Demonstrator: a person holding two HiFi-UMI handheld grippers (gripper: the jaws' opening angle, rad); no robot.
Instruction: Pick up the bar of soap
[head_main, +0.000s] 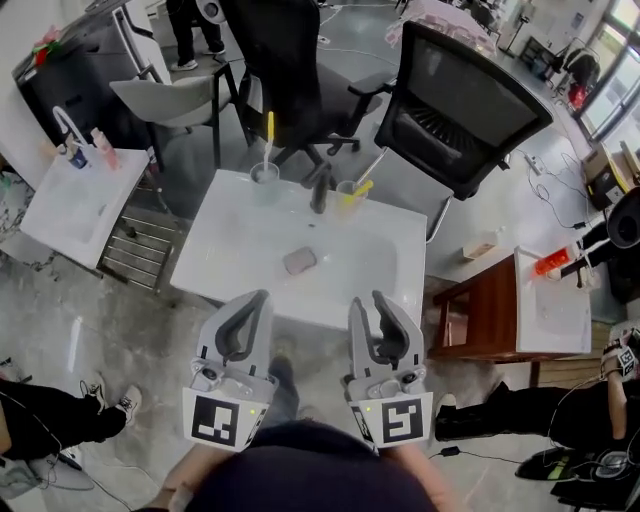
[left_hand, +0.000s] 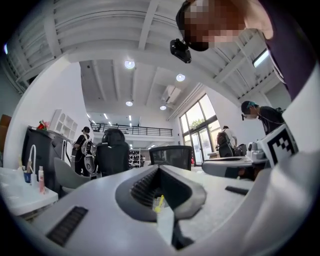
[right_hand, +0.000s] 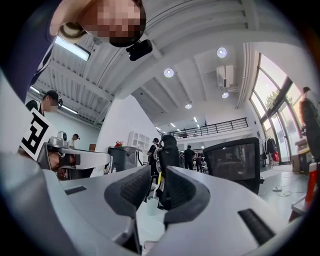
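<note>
Looking down on a white table (head_main: 228, 250) with the bar of soap (head_main: 299, 261) lying flat near its middle, touching neither claw. Beyond the soap, at 11 o'clock from it, a clear cup (head_main: 265, 173) with a yellow toothbrush (head_main: 269, 128) standing in it. At 1 o'clock, a second cup (head_main: 350, 190) likewise, and at 12, between the two, a dark tap (head_main: 320, 188). Holding the left claw (head_main: 258, 298) at 7 o'clock from the soap, just off the table's near edge, tips pressed together on nothing. Holding the right claw (head_main: 371, 303) at 5 o'clock, slightly spread and empty, with table and one cup visible through the gap. Past the table, at 1 o'clock, a black office chair (head_main: 465, 105).
</note>
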